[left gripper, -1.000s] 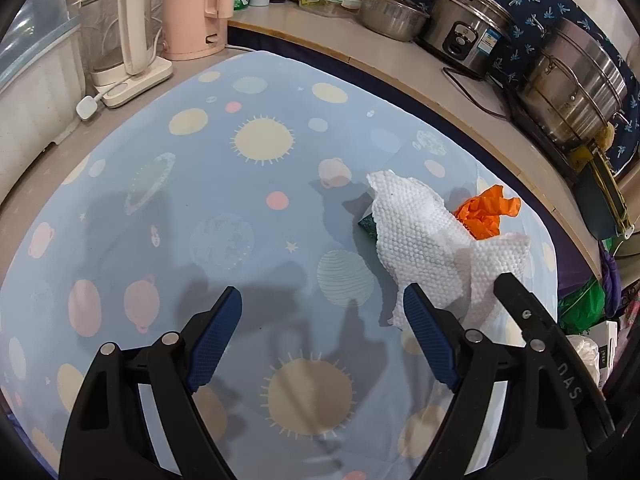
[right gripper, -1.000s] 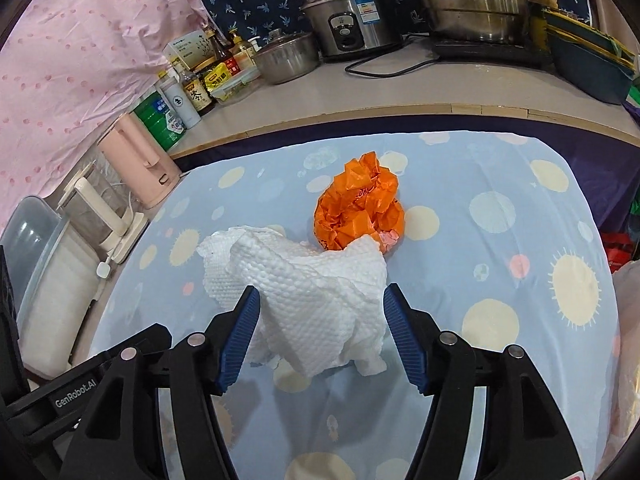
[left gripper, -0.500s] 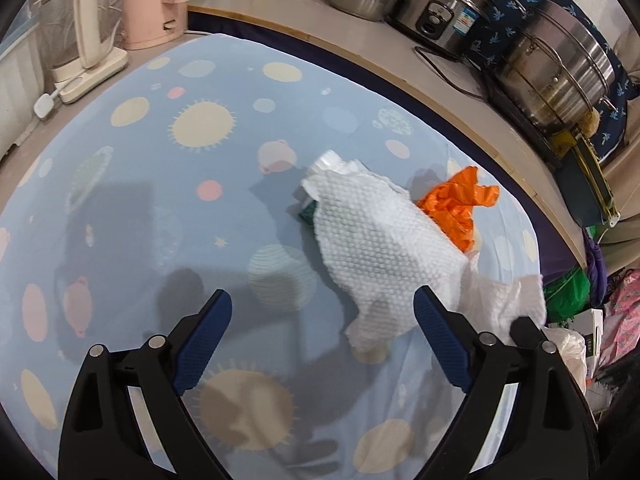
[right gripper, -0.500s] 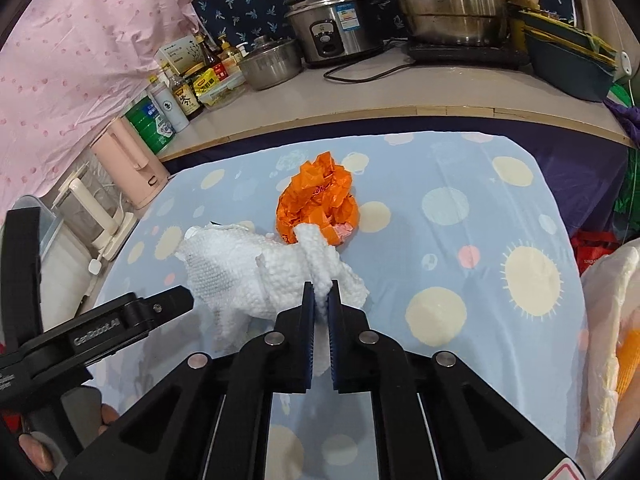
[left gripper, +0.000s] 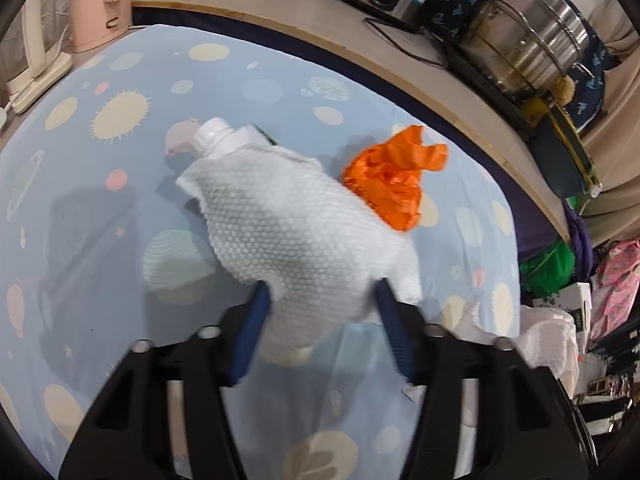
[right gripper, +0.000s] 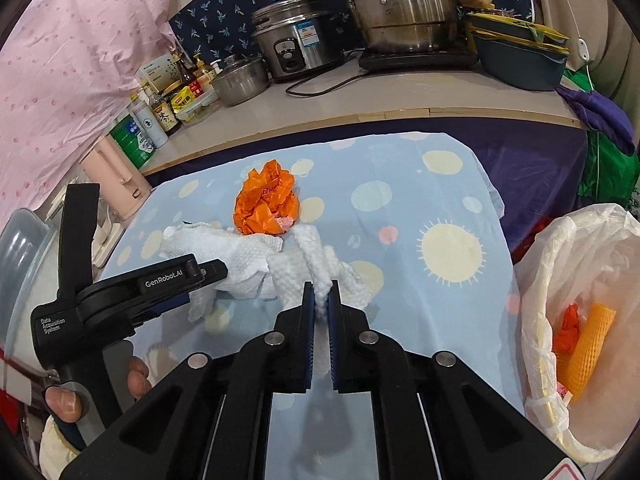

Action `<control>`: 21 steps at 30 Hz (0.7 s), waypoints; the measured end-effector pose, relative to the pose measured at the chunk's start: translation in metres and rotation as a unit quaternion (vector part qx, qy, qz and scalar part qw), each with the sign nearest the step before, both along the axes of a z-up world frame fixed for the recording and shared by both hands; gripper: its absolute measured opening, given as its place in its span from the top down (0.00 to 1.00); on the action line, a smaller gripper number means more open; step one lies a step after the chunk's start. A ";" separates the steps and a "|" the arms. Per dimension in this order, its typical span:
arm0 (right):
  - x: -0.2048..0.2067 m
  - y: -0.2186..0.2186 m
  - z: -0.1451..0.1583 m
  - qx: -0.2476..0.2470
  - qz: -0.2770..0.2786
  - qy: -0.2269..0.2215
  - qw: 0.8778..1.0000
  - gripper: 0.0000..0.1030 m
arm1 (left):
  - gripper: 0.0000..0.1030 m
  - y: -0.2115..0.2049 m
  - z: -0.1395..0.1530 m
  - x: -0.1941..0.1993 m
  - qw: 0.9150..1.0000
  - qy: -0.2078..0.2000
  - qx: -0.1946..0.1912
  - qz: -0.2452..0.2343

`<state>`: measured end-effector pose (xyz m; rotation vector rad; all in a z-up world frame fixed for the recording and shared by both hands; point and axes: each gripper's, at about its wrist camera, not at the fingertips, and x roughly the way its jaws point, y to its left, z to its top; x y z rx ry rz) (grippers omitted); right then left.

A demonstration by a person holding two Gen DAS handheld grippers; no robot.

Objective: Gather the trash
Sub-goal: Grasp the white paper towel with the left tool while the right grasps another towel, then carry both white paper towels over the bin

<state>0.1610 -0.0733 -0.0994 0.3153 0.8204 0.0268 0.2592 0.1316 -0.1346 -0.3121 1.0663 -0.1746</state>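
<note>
A white paper towel [left gripper: 292, 236] drapes over a white plastic bottle whose cap [left gripper: 210, 136] pokes out on the blue planet-print tablecloth. My left gripper [left gripper: 320, 296] is closed around the towel-covered bottle, blue pads pressing its sides. It shows from the side in the right wrist view [right gripper: 176, 280]. My right gripper [right gripper: 320, 300] is shut on another twisted piece of white paper towel [right gripper: 316, 264], lifted slightly. A crumpled orange plastic bag [left gripper: 392, 184] lies just beyond, also in the right wrist view [right gripper: 266, 204].
A white trash bag [right gripper: 560, 304] holding orange scraps hangs open at the table's right edge. A wooden counter [right gripper: 360, 120] behind carries pots, a rice cooker [right gripper: 296, 44], bottles. A pink kettle [left gripper: 102, 4] stands at the left.
My left gripper moved forward and closed on the towel-covered bottle. My right gripper shut on the towel piece and pulled it back and up, exposing the bottle cap.
</note>
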 end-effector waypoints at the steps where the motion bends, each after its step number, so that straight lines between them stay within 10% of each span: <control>1: -0.002 -0.001 0.000 0.000 -0.001 -0.001 1.000 0.94 | 0.74 -0.002 0.002 -0.002 1.000 -0.001 0.002 -0.003; 4: -0.007 -0.004 0.003 0.003 -0.003 -0.004 1.000 0.94 | 0.94 -0.006 0.009 -0.012 1.000 -0.006 0.013 -0.007; 21: -0.065 -0.023 0.068 0.017 -0.016 -0.083 0.996 0.94 | 0.95 -0.014 0.093 -0.087 0.996 -0.075 -0.002 -0.038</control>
